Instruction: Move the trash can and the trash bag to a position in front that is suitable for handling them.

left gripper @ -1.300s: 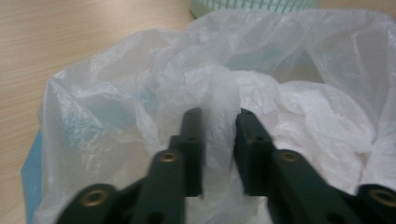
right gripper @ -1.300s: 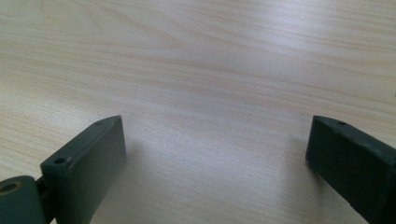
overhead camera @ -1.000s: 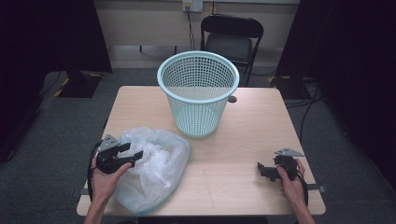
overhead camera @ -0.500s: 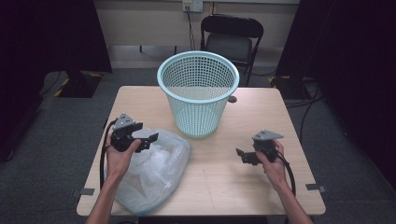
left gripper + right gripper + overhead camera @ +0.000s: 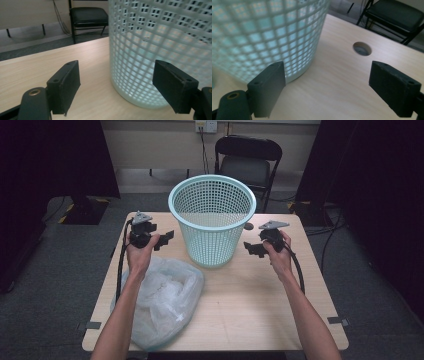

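A pale teal mesh wastebasket [image 5: 212,220] stands upright at the middle back of the wooden table [image 5: 260,305]. My left gripper [image 5: 167,239] is open just left of the basket, jaws pointing at its side. My right gripper [image 5: 250,248] is open just right of it, also pointing at it. Neither holds anything. In the left gripper view the basket wall [image 5: 160,50] fills the right half between the spread jaws [image 5: 120,87]. The right gripper view has the basket [image 5: 267,32] at the left, ahead of its spread jaws [image 5: 329,85]. A clear plastic bag [image 5: 160,300] lies crumpled at the front left of the table.
A black chair [image 5: 247,162] stands behind the table. A round cable hole [image 5: 362,48] sits in the tabletop right of the basket. Dark curtains hang at both sides. The right front of the table is bare wood.
Both grippers have moved forward from the near edge of the table to either side of the basket. The left one has left the plastic bag behind.
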The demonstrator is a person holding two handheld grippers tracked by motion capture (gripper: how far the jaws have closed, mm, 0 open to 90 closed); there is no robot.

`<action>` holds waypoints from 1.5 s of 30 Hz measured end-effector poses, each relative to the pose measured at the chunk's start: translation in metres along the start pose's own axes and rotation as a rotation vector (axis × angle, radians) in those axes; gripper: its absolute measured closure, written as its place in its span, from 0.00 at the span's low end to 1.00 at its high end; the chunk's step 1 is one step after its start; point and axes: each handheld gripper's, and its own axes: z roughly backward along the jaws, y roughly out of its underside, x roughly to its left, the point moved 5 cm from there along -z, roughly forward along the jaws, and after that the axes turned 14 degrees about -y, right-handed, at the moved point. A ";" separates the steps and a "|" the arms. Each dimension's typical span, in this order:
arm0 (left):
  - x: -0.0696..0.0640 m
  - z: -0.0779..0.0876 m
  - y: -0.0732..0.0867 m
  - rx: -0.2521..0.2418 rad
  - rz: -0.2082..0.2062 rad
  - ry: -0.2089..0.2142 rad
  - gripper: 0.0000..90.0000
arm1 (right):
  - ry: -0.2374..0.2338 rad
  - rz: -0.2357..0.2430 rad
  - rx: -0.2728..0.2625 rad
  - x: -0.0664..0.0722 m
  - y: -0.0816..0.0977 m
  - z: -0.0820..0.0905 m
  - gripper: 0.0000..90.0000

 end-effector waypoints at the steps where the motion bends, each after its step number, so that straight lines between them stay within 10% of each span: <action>1: 0.002 -0.004 -0.001 -0.004 0.006 -0.010 0.24 | 0.009 -0.011 -0.012 -0.006 -0.004 -0.002 0.15; 11: 0.012 -0.048 0.003 -0.009 0.038 -0.125 0.27 | 0.124 -0.052 -0.048 -0.034 -0.030 -0.013 0.16; 19: 0.000 -0.047 0.000 -0.007 0.114 -0.025 0.29 | 0.091 -0.097 -0.101 -0.026 -0.038 -0.022 0.24; 45: -0.044 -0.014 0.000 0.030 -0.006 0.117 0.50 | 0.066 -0.123 -0.117 -0.008 -0.007 0.024 0.46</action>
